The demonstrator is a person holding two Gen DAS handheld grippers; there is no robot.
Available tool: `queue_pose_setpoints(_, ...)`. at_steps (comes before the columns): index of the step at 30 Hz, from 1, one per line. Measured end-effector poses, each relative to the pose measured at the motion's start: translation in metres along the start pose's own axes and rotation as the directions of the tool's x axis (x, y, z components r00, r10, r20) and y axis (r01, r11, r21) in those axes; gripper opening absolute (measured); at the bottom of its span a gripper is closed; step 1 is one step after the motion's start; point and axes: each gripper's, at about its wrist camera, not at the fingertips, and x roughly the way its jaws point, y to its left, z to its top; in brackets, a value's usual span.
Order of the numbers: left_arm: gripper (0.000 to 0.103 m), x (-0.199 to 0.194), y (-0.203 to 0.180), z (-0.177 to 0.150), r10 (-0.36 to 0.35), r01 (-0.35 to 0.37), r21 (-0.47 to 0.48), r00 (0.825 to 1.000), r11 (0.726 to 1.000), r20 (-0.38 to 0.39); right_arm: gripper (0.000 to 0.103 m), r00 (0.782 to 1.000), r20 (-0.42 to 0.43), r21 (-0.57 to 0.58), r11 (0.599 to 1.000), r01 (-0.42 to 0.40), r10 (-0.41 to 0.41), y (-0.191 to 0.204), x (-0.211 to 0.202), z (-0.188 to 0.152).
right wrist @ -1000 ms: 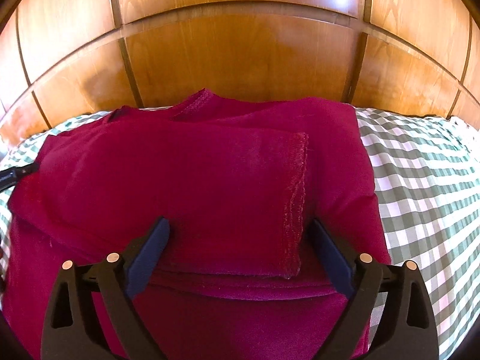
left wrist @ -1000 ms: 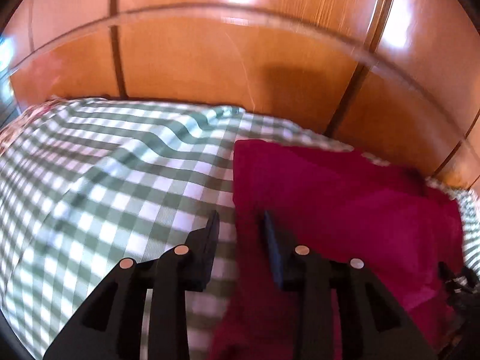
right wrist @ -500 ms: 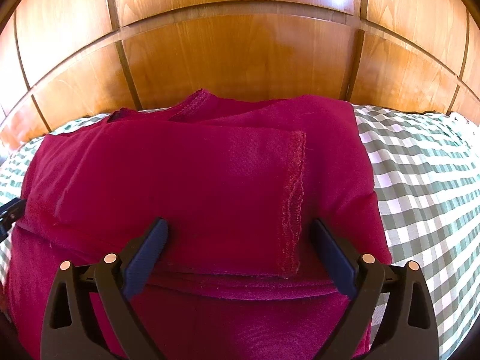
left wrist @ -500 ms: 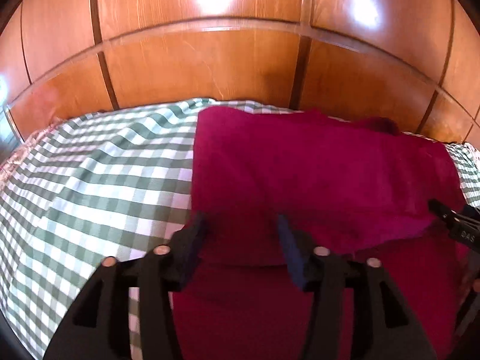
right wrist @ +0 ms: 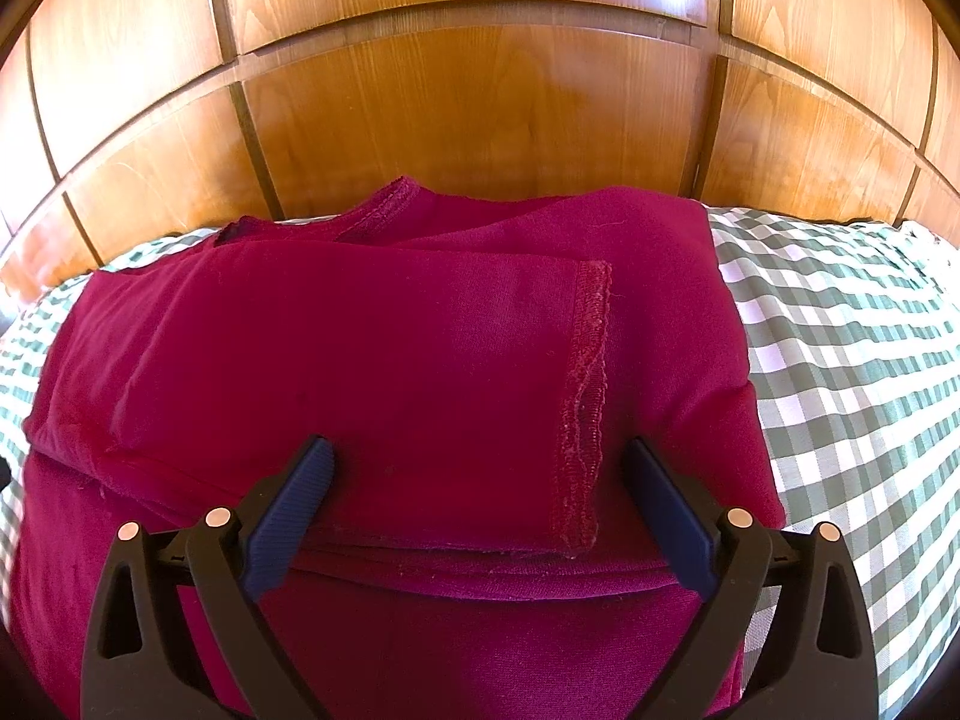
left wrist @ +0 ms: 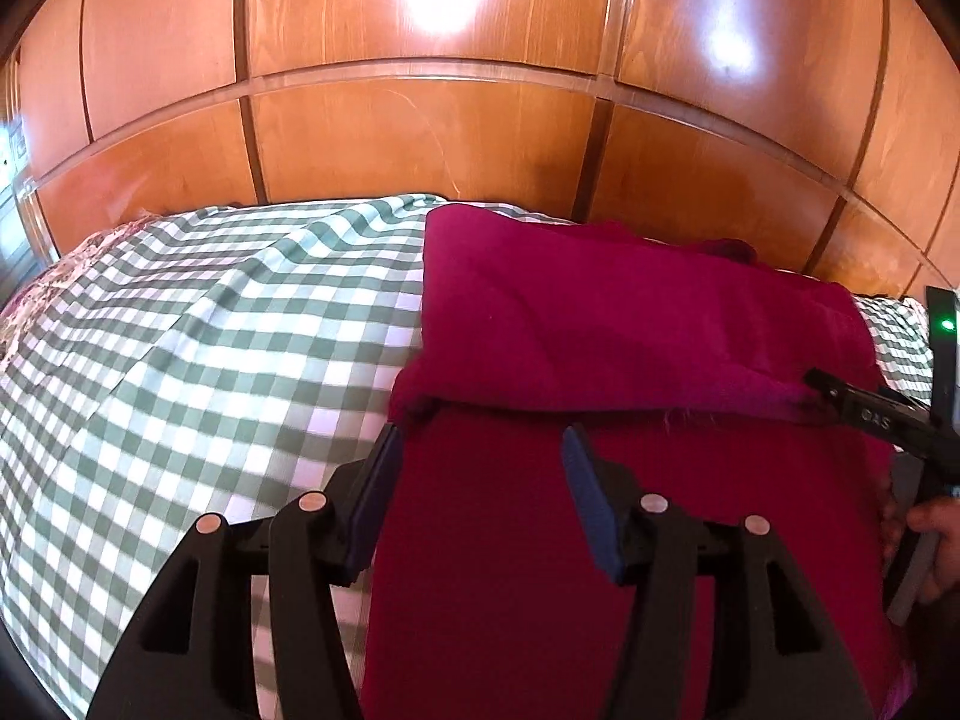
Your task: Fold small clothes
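Observation:
A crimson knit top (left wrist: 600, 312) lies partly folded on the bed, with a sleeve laid across its chest. The sleeve's stitched cuff (right wrist: 585, 390) points right, and the neckline (right wrist: 390, 204) lies toward the headboard. My left gripper (left wrist: 480, 438) is open above the top's left part, just short of the folded sleeve's near edge, with nothing pinched. My right gripper (right wrist: 478, 450) stands wide open over the top (right wrist: 390, 348), its fingers on either side of the sleeve's near edge without pressing it. One finger of the right gripper (left wrist: 870, 414) shows at the right of the left wrist view.
A green-and-white checked bedspread (left wrist: 210, 330) covers the bed to the left of the top and to its right (right wrist: 840, 330). A glossy wooden headboard (left wrist: 420, 132) rises close behind the garment. A person's hand (left wrist: 936, 528) shows at the right edge.
My left gripper has moved right, from over the top's left edge and the checked cloth to over the garment, and its jaws have widened. The right gripper has stayed put.

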Motion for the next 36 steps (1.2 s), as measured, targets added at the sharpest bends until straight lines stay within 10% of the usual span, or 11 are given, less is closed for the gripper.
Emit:
queue_pose_setpoints(18, 0.066, -0.044, 0.014, -0.036, -0.005, 0.005, -0.014, 1.0, 1.0, -0.01, 0.099, 0.999, -0.003, 0.005, 0.999, 0.043, -0.043, 0.004, -0.038, -0.009)
queue_pose_setpoints(36, 0.062, -0.081, 0.068, -0.112, -0.165, 0.156, -0.071, 0.974, 0.985, -0.156, 0.099, 0.986, -0.166, 0.031, 1.0, 0.0, 0.005, -0.073, -0.127, -0.124)
